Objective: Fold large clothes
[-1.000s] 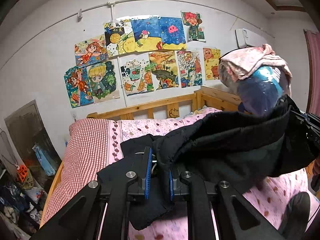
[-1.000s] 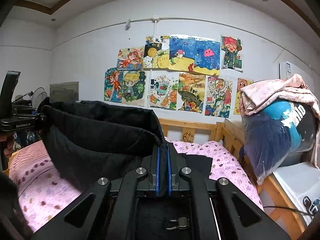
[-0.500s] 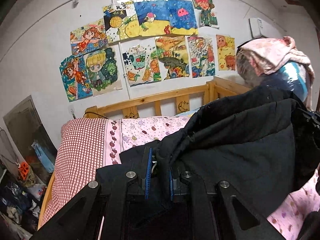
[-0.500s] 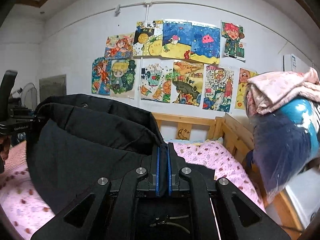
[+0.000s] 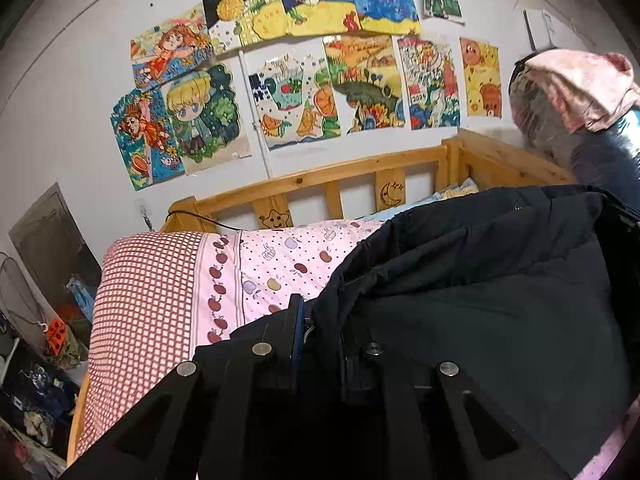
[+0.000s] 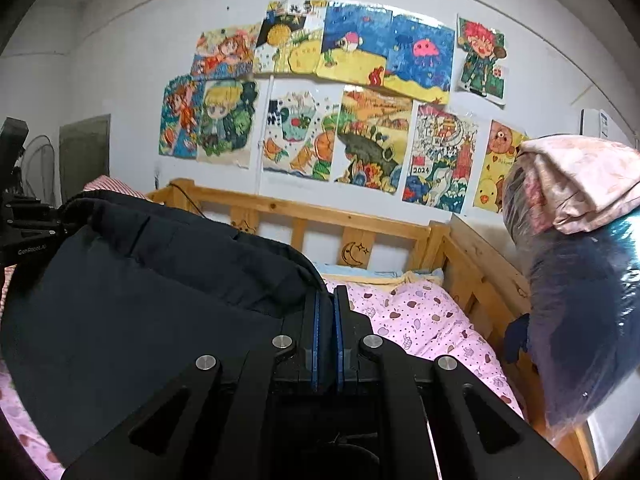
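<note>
The black coat (image 5: 480,300) hangs in the air above the bed (image 5: 280,256), stretched between the two claws. The left claw (image 5: 320,328) is clamped on a bunched edge of the coat, with thick fabric filling the gap between its blue pads. The right claw (image 6: 327,312) is closed nearly flat on another part of the same upper edge, with a thin layer pinched between its pads.

Key relation: the held edge runs side to side, parallel to the wooden headboard (image 6: 320,216). In the right wrist view, the coat (image 6: 160,280) spans from the right claw across to the left claw (image 6: 24,232), which grips the far end. The body of the coat drops below this line toward the bed. Neither claw is nearer to the coat; both are attached at opposite ends of its long axis.

Judgement: the coat is lifted and spread, not yet laid down. The next move likely depends on keeping the held edge level and parallel to the headboard while lowering it, so the coat lands flat on the bed.
</note>
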Action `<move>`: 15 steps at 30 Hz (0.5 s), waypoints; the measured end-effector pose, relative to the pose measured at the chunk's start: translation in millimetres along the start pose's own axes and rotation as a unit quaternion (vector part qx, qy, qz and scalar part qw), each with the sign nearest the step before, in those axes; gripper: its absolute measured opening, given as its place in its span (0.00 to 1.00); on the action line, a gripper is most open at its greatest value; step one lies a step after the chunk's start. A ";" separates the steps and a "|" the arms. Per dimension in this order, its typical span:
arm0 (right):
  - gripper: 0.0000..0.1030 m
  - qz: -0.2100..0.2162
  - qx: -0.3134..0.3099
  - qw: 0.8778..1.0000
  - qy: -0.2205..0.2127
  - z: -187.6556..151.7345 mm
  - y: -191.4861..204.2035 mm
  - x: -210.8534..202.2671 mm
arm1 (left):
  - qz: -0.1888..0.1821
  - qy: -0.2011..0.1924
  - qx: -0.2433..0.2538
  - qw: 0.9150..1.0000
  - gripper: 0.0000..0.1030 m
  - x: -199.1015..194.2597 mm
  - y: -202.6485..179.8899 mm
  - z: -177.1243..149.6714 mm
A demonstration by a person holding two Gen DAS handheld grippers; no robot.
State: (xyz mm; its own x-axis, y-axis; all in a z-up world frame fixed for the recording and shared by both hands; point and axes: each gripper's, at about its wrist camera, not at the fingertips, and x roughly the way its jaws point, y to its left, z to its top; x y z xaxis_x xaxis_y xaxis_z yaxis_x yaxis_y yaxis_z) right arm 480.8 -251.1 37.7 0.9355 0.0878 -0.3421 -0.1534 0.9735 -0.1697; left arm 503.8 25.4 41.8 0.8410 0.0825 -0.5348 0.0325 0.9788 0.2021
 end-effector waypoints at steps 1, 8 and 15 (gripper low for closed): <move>0.05 -0.002 -0.002 1.000 0.003 -1.2 0.7 6.2 | 0.002 0.002 0.002 1.000 0.13 7.5 -1.8 0.2; 0.05 0.001 0.021 1.000 0.018 -14.4 -2.1 46.0 | 0.005 0.033 -0.011 0.999 0.13 57.5 -9.7 -10.7; 0.06 0.003 0.053 0.998 0.028 -30.9 -11.2 66.3 | -0.010 0.063 -0.025 0.998 0.16 83.2 -5.9 -16.9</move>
State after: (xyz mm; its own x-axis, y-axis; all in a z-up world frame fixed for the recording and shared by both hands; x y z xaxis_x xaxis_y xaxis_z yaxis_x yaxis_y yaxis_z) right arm 534.7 -262.8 -11.6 0.9146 0.0851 -0.3953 -0.1224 0.9900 -0.0700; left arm 564.4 29.6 -17.7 0.7652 0.0823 -0.6385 0.0199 0.9883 0.1513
